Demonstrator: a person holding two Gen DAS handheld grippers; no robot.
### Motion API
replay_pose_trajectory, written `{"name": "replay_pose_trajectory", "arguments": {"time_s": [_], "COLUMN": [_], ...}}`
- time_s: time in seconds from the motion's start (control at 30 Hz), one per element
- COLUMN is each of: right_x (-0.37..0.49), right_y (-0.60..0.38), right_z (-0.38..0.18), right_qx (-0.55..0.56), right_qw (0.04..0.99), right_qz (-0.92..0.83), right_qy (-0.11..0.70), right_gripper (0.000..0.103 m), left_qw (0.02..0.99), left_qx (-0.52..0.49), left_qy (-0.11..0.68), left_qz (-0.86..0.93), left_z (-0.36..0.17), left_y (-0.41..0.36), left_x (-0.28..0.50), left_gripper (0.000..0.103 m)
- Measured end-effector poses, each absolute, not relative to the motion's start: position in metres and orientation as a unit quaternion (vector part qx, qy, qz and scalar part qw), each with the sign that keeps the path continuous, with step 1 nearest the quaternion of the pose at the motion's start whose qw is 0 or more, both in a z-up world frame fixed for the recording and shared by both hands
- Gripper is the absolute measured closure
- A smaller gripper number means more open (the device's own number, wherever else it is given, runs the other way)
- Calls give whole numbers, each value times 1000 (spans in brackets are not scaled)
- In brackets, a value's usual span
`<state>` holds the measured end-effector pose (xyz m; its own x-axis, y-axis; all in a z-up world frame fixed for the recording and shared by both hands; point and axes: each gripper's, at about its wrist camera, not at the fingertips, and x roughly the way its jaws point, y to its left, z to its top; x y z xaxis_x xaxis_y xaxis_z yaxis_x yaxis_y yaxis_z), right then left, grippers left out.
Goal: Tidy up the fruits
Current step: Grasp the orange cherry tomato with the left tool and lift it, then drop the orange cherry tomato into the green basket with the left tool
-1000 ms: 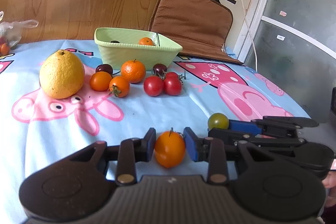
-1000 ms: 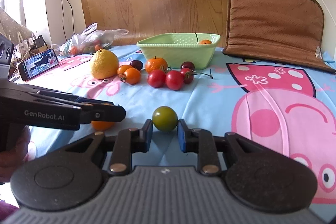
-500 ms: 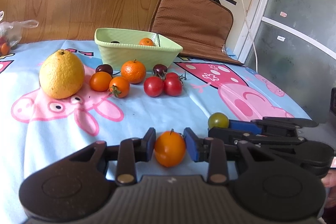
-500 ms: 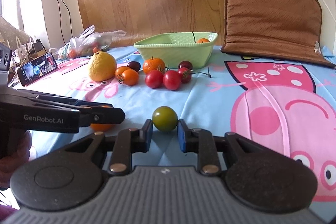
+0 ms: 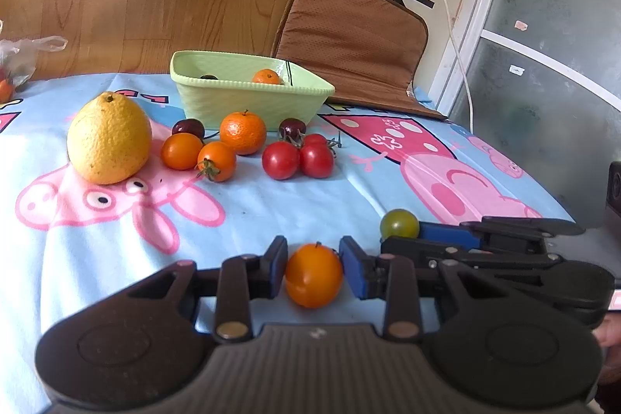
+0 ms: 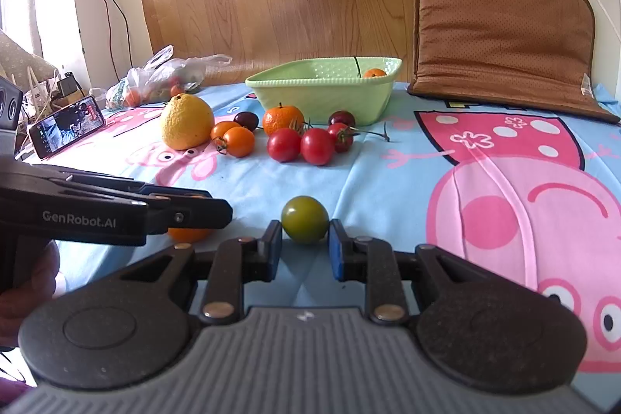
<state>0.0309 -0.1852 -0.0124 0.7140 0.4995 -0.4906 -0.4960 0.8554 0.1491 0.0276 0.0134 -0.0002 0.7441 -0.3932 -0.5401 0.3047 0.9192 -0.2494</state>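
My left tongs (image 5: 313, 264) pinch an orange tomato (image 5: 313, 276), right tongs (image 6: 304, 246) a green tomato (image 6: 304, 219); loose fruit fronts the bowl (image 6: 330, 92). Left casing reads "GenRobot.AI".

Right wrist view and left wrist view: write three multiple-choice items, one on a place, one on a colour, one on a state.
1. The green tomato lies: A in the bowl; B between the right claw's fingers; C on the cushion.
2. The tomato at the left claw is: A red; B orange; C purple.
3. The phone screen is: A dark; B face down; C lit.
B: blue pads flank it. B: its skin is orange. C: it shows a picture.
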Motion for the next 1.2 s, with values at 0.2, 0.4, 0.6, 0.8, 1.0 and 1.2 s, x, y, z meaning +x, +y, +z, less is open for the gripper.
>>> {"name": "replay_pose_trajectory", "arguments": {"time_s": [0.2,0.4,0.6,0.8,1.0,1.2], "right_x": [29,28,28,25,25,44], "right_y": [-186,-186,-186,-187,-190,-189], "right_z": [-12,-12,-12,-11,-7,10], "right_qx": [4,1,1,2,10,22], "right_qw": [929,931,931,935,940,938], "right_qz": [266,265,265,259,251,265], "right_qy": [258,252,251,241,232,221], "right_gripper": [75,75,75,75,75,75], "left_qw": [931,931,931,933,932,939], "left_qx": [-71,-71,-72,-76,-90,-108], "left_qy": [302,301,302,294,291,263], "left_qz": [-194,-194,-194,-193,-197,-193], "left_z": [0,-1,-1,0,4,31], "left_y": [13,13,14,15,21,39], "left_x": [27,27,27,24,24,42], "left_gripper": [73,74,73,73,73,73]}}
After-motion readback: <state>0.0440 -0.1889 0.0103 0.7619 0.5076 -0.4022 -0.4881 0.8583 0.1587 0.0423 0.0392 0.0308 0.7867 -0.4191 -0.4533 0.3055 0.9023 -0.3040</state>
